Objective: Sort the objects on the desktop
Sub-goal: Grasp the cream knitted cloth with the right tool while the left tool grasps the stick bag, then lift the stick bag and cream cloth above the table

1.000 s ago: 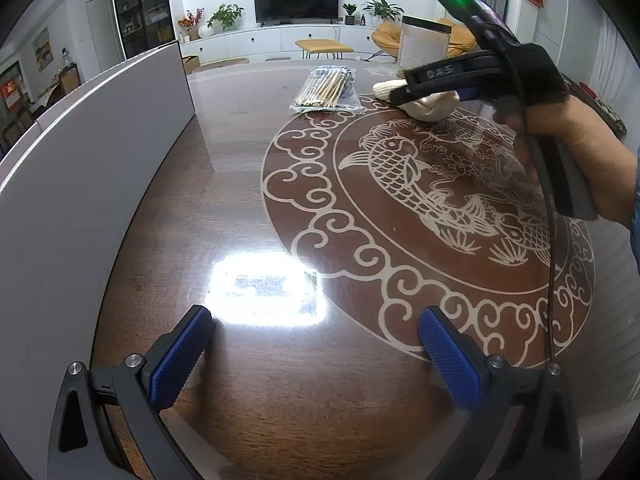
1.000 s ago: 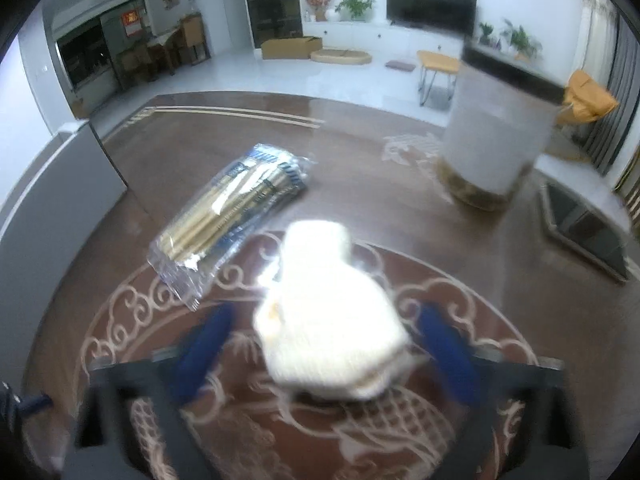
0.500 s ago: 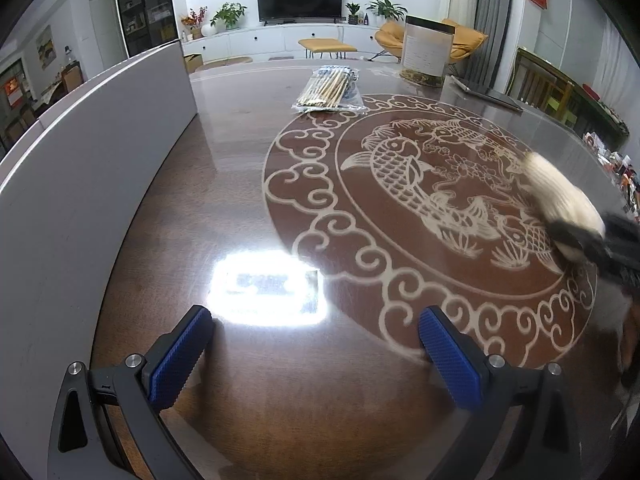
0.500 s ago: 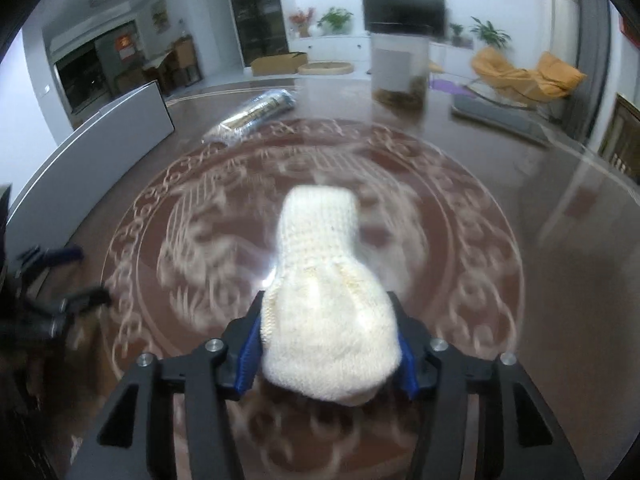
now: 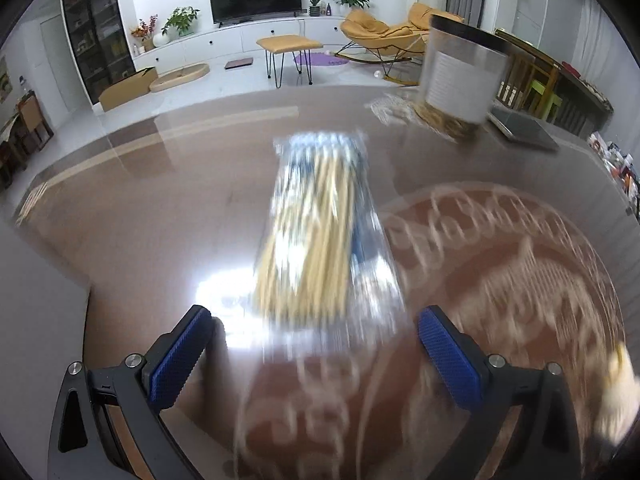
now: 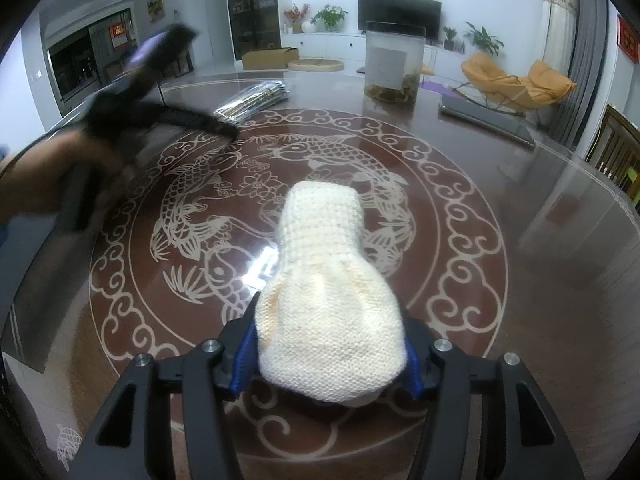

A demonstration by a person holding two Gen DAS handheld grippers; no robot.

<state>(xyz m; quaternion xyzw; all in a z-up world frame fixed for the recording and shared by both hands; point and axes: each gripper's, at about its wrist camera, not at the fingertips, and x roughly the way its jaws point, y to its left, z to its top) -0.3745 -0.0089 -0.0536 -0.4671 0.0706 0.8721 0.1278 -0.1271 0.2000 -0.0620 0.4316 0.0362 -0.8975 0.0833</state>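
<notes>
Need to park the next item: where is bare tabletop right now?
Free: dark rim right of the fish medallion, below the flat grey device. Crowded: far left, where the left claw nears the chopstick pack; the glove sits in the opening right claw.

Right tongs [image 6: 330,354] opening, cream knit mitten [image 6: 326,300] between pads.

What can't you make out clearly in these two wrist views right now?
- Chopstick pack, left wrist view: motion blur hides its print.
- Clear jar, right wrist view: label too small to read.
- Right hand-held gripper: knitted mitten covers its pads as the jaws open.
</notes>
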